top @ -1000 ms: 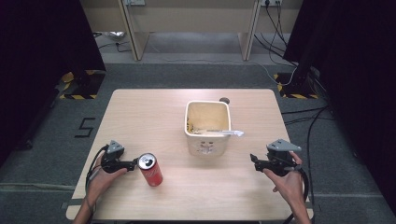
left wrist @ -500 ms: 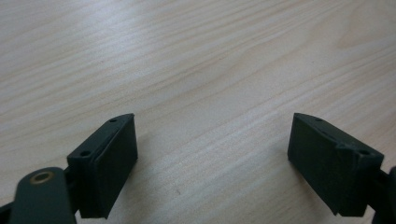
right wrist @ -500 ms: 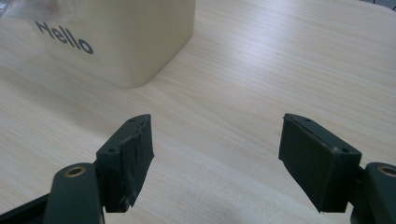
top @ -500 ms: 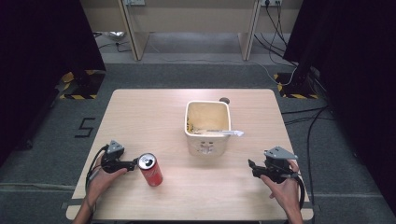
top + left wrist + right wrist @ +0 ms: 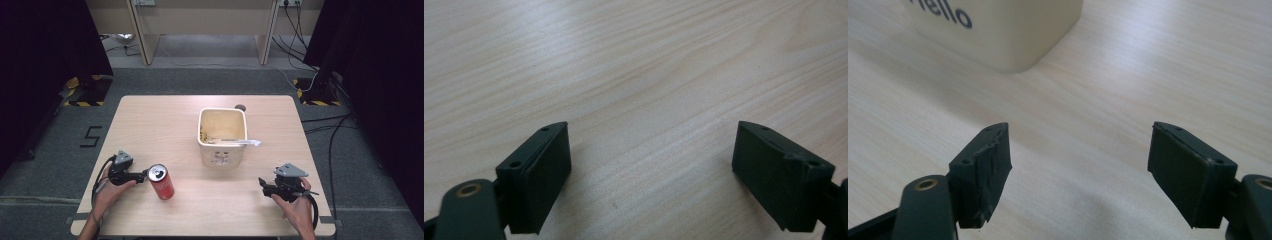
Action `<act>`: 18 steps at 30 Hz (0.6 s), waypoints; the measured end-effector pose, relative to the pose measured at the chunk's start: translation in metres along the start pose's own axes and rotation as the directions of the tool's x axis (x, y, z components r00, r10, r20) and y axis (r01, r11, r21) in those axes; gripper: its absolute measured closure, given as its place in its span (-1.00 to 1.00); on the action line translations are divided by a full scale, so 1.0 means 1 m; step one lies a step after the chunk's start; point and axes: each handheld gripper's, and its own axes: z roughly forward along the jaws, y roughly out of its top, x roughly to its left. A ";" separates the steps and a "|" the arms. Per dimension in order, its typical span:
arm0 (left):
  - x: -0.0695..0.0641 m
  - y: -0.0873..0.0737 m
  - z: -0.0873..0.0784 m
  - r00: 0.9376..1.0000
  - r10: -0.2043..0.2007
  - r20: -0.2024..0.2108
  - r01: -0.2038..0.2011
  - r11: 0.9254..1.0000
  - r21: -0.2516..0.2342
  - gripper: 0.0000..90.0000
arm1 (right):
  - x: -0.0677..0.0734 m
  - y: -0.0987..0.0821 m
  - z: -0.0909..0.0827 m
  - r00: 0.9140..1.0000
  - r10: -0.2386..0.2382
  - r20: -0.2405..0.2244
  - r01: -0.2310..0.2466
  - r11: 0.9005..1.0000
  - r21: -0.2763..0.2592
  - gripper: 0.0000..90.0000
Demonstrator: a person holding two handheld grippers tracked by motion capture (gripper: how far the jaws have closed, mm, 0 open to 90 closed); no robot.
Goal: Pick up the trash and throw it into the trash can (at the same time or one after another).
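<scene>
Two hands (image 5: pixel 112 192) low, hand-held grippers (image 5: pixel 142 175) agape

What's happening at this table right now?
A person sits at a wooden table with a gripper in each hand. The left gripper, jaws open, sits right beside a red soda can. The right gripper is open and empty, pointing toward a cream bin in the middle.

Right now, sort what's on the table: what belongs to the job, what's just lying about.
In the job:
- red can, lying by the left gripper
- cream bin, ahead of the open right gripper

Lying about:
- small dark round thing behind the bin
</scene>
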 end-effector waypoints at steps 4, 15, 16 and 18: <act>0.000 0.000 0.000 1.000 0.000 0.000 0.000 1.000 0.000 -0.66 | 0.002 -0.008 0.004 1.000 -0.002 -0.007 0.002 1.000 0.025 -0.45; 0.000 0.000 0.000 1.000 0.000 0.000 0.000 1.000 0.000 -0.66 | 0.002 -0.024 0.007 1.000 0.016 -0.018 -0.015 0.998 0.058 -0.46; 0.000 0.000 0.000 1.000 0.000 0.000 0.000 1.000 0.000 -0.66 | 0.002 -0.025 0.008 1.000 0.014 -0.017 -0.013 0.998 0.062 -0.46; 0.000 0.000 0.000 1.000 0.000 0.000 0.000 1.000 0.000 -0.66 | 0.002 -0.026 0.009 1.000 0.020 -0.015 -0.019 0.997 0.074 -0.46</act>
